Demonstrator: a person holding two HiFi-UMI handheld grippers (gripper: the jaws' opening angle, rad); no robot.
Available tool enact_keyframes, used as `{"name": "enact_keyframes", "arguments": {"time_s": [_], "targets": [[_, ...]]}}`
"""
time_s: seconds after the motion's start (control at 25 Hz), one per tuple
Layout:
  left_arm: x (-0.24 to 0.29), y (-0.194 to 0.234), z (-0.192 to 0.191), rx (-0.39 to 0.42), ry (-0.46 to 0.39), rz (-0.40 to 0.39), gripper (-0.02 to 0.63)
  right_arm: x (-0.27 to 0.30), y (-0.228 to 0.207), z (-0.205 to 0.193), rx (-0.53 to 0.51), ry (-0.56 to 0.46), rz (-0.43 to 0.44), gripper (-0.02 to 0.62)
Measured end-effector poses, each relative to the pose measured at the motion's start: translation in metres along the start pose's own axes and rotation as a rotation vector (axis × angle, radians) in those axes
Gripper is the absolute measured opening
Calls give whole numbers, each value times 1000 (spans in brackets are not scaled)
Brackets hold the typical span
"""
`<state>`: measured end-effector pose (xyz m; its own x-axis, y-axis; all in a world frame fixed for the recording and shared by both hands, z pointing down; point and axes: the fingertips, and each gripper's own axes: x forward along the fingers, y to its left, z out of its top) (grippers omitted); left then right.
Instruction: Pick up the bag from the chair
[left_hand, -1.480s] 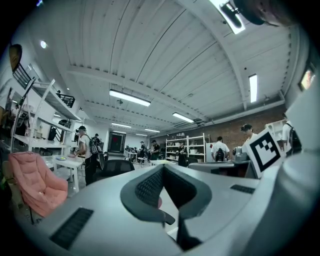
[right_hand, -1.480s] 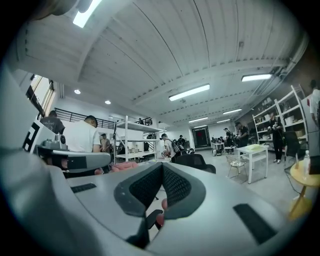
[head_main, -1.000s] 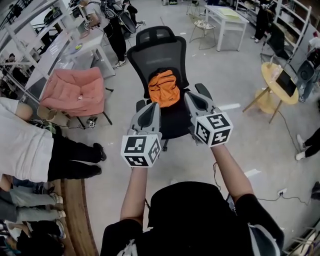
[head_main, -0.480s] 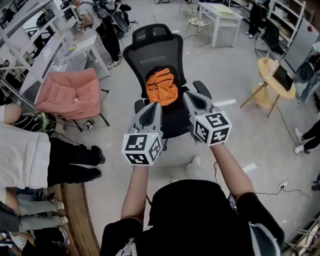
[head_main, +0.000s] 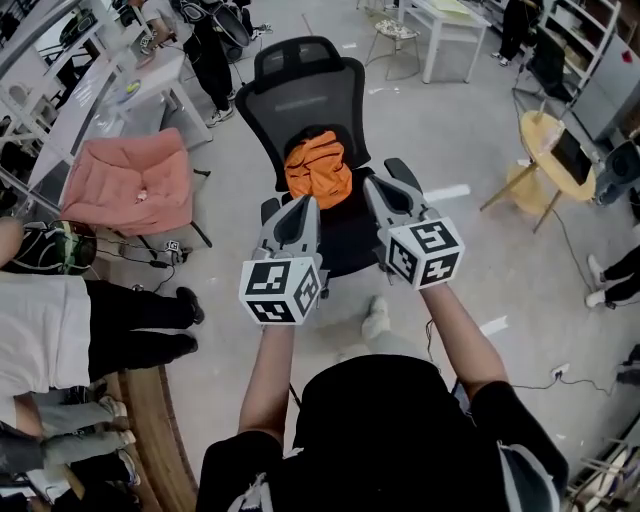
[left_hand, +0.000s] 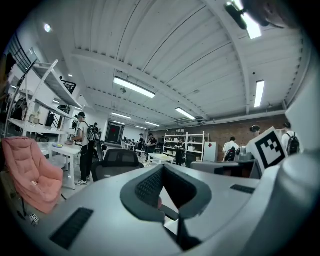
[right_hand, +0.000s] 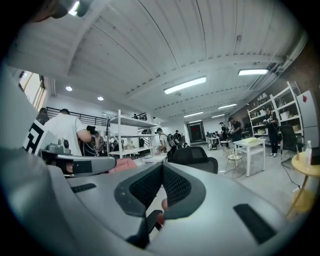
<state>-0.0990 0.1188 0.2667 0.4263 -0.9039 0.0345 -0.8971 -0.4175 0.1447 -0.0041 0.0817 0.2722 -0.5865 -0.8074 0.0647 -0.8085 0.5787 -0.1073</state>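
Orange bag (head_main: 318, 168) on black mesh chair (head_main: 300, 95), grey floor (head_main: 455, 140); left gripper (head_main: 308, 202), right gripper (head_main: 371, 185) closed, empty.

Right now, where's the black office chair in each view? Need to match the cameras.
Head view: black office chair at top centre, backrest facing the camera.
Left gripper view: left of centre, just below mid-height.
Right gripper view: just right of centre, near mid-height.
Shared landmark: pink lounge chair, left of the office chair in all three.
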Motion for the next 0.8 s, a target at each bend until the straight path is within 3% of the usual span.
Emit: {"name": "enact_keyframes", "arguments": {"time_s": [0.8], "targets": [[159, 33, 7, 13, 43, 17, 3, 112, -117, 9, 54, 29, 32, 0]]}}
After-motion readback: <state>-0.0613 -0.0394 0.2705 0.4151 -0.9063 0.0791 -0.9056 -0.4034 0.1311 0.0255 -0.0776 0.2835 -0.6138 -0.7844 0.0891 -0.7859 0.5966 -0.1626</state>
